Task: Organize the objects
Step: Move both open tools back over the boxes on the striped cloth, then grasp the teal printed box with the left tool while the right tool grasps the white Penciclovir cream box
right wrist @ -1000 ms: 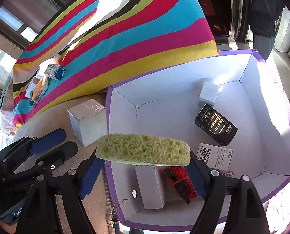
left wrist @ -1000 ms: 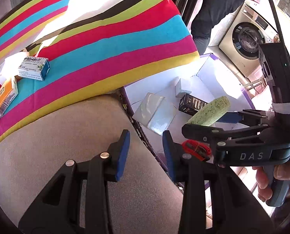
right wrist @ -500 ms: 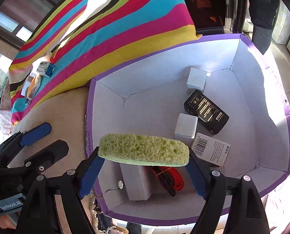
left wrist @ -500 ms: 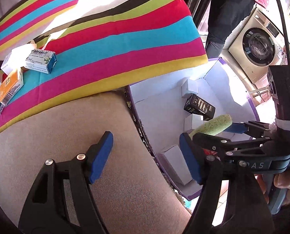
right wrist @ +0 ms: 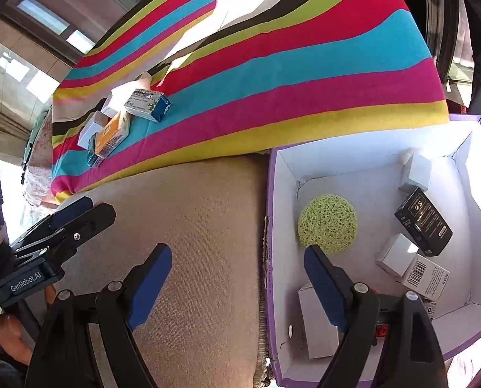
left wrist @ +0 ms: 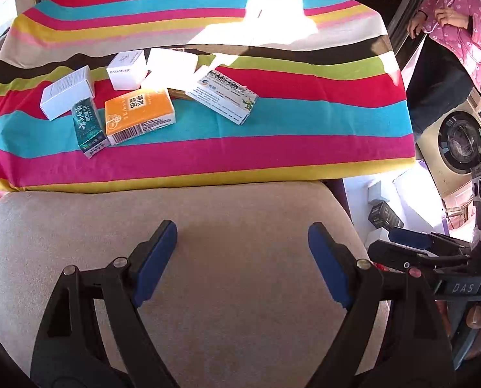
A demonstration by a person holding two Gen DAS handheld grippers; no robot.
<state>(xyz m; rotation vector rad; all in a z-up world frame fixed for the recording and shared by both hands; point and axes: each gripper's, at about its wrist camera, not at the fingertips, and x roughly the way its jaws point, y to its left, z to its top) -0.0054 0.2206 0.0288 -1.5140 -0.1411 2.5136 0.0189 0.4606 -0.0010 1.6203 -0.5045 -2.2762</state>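
Note:
A round green sponge (right wrist: 327, 224) lies inside the purple-edged white box (right wrist: 272, 213), near its left wall, free of any gripper. My right gripper (right wrist: 237, 287) is open and empty, straddling the box's left rim. My left gripper (left wrist: 242, 262) is open and empty over the beige cushion (left wrist: 208, 213). Several small cartons lie on the striped cloth (left wrist: 272, 123): an orange one (left wrist: 140, 113), a green one (left wrist: 88, 126), a white-and-blue one (left wrist: 222, 93) and white ones (left wrist: 127, 69).
The box also holds a black carton (right wrist: 424, 221), white cartons (right wrist: 397, 253) and a barcoded pack (right wrist: 426, 278). A washing machine (left wrist: 460, 139) and a person in pink (left wrist: 466, 26) stand at the right. The right gripper shows in the left wrist view (left wrist: 414, 249).
The right gripper opened and let the green sponge drop into the box. The left gripper opened wider and swung left, back toward the cartons on the striped cloth.

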